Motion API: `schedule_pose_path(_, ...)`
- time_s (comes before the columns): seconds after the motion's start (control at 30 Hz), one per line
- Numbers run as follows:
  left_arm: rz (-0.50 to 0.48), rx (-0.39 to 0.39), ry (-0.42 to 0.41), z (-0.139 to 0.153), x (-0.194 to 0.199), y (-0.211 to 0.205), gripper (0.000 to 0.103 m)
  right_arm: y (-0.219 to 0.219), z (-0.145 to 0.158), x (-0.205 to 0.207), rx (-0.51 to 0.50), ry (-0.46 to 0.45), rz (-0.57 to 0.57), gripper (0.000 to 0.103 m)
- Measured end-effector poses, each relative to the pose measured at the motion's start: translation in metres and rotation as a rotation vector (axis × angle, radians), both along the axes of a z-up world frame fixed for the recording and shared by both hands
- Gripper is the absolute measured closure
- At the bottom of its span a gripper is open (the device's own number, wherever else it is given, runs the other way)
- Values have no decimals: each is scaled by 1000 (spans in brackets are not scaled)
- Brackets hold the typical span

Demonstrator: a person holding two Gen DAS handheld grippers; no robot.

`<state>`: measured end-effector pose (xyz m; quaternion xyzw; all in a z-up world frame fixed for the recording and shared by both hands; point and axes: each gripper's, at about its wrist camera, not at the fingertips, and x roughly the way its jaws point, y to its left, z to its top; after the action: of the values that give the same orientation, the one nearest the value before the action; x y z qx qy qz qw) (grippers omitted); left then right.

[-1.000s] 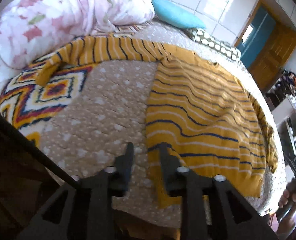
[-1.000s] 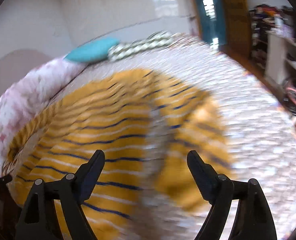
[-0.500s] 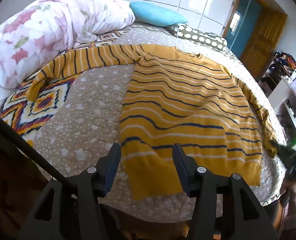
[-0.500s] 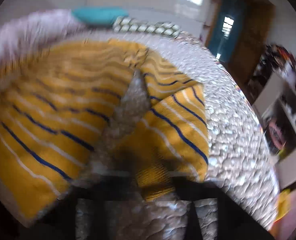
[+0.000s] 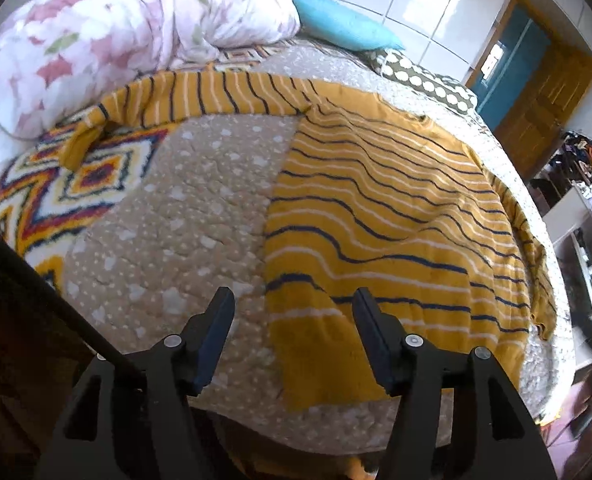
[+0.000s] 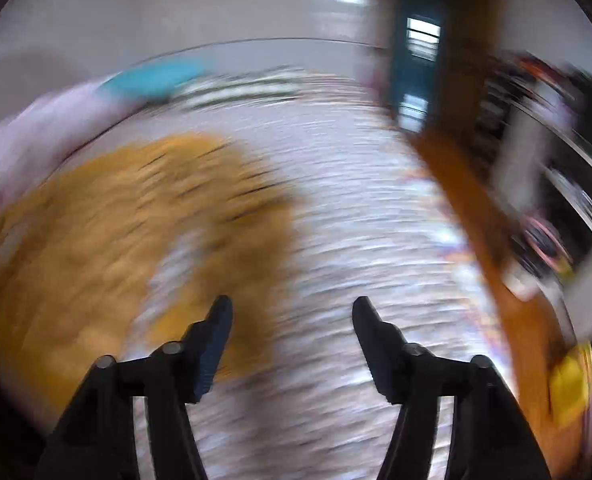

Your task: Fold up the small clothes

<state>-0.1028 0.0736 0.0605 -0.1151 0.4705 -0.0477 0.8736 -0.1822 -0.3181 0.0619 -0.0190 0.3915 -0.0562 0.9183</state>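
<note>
A bed [image 5: 200, 216] carries a beige quilt dotted with white. At ten o'clock lies a bunched floral duvet [image 5: 108, 36], with a zigzag-patterned blanket [image 5: 56, 192] below it. Toward twelve sits a teal pillow [image 5: 344, 24], a polka-dot cushion [image 5: 424, 80] just beside it. At two o'clock stands a wooden door [image 5: 544, 100] (its neighbouring panel is teal).
</note>
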Motion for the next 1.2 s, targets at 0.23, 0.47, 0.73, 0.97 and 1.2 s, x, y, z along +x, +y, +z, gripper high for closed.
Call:
schedule_pose_path(0.23, -7, 19, -11, 2, -6, 0, 42, 59, -62, 32, -168, 85, 109, 36)
schedule_pose_path(0.47, 45, -3, 6, -1, -3, 18, 42, 5, -38, 36, 43, 16, -76, 94)
schedule_pose_path(0.73, 71, -25, 6, -4, 1, 25, 42, -133, 21, 21, 19, -81, -464, 94)
schedule_pose_path(0.97, 88, -38, 8, -7, 3, 37, 33, -211, 27, 3, 44, -43, -829, 83)
schedule_pose_path(1.2, 44, -183, 60, -29, 12, 36, 28, -91, -10, -15, 480, -3, -298, 57)
